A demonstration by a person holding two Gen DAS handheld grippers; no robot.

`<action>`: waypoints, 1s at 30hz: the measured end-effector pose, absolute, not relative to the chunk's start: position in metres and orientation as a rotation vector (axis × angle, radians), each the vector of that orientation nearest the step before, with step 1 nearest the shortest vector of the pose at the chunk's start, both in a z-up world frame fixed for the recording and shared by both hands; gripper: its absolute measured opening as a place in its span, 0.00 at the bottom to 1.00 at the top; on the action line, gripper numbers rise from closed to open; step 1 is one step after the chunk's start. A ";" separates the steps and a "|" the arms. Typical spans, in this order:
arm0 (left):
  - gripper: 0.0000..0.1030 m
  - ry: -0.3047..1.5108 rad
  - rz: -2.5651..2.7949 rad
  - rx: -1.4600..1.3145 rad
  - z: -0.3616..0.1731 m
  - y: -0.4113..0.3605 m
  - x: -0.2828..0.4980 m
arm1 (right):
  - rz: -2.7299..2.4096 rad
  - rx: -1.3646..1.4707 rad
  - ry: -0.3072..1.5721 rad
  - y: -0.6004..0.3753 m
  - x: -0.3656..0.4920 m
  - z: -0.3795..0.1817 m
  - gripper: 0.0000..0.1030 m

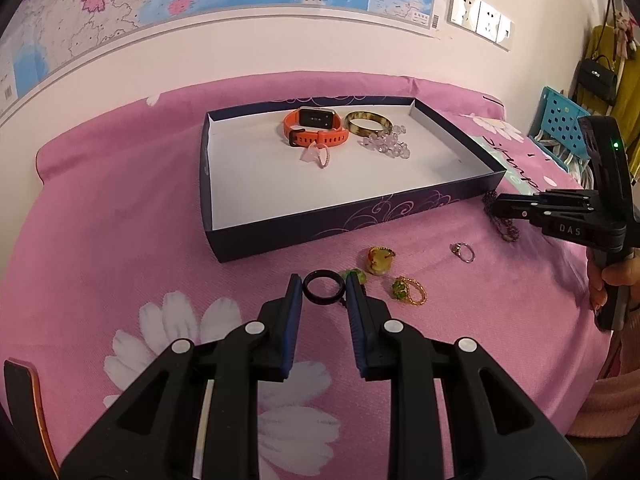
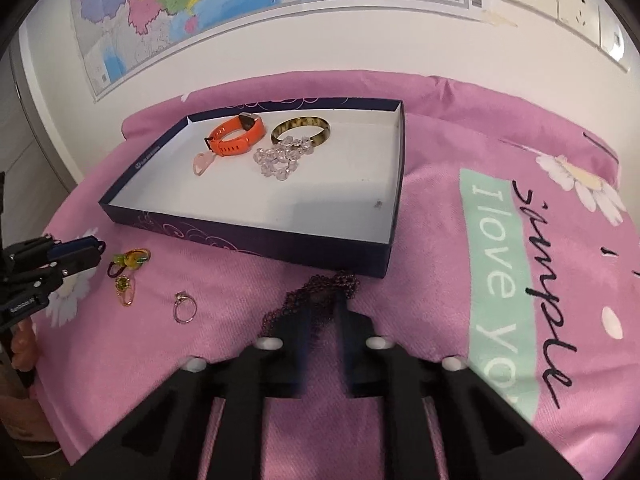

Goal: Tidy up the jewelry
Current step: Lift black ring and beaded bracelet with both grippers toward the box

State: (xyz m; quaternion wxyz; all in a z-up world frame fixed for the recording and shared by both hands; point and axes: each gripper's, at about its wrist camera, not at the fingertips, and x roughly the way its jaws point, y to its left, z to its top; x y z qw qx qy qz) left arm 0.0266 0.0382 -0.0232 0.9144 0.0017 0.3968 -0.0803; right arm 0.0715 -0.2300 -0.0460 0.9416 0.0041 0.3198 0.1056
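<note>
The left gripper (image 1: 323, 286) brackets the black ring (image 1: 323, 286) with narrow fingers; closing could flick it into the green ring (image 1: 356, 277). The right gripper (image 2: 322, 308) straddles the beads (image 2: 316, 292), which may snag.

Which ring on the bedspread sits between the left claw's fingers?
The plain black ring, framed by the open left claw. The yellow-stone ring, green-stone gold ring and silver ring lie farther right.

black left claw (image 1: 322, 292) with blue pads (image 1: 294, 320), white rivets.

Lighting: warm, even, indoor; shadows soft. Fisheye bending, dark vignette at corners. Right gripper (image 2: 323, 312) fingers motion-blurred.
</note>
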 end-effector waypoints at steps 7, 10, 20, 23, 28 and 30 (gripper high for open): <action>0.22 0.807 -0.166 0.004 -0.020 0.037 0.026 | 0.282 0.079 0.630 -0.235 0.064 -0.041 0.06; 0.22 0.803 -0.163 0.001 -0.019 0.038 0.025 | 0.309 0.102 0.606 -0.237 0.058 -0.034 0.06; 0.22 0.772 -0.177 0.008 -0.008 0.035 0.025 | 0.374 0.121 0.513 -0.234 0.042 -0.001 0.06; 0.22 0.755 -0.184 0.014 -0.003 0.032 0.026 | 0.382 0.109 0.487 -0.232 0.038 0.008 0.06; 0.22 0.728 -0.195 0.029 0.007 0.028 0.028 | 0.397 0.101 0.456 -0.229 0.036 0.020 0.06; 0.22 0.722 -0.197 0.032 0.009 0.027 0.028 | 0.399 0.100 0.447 -0.229 0.036 0.024 0.06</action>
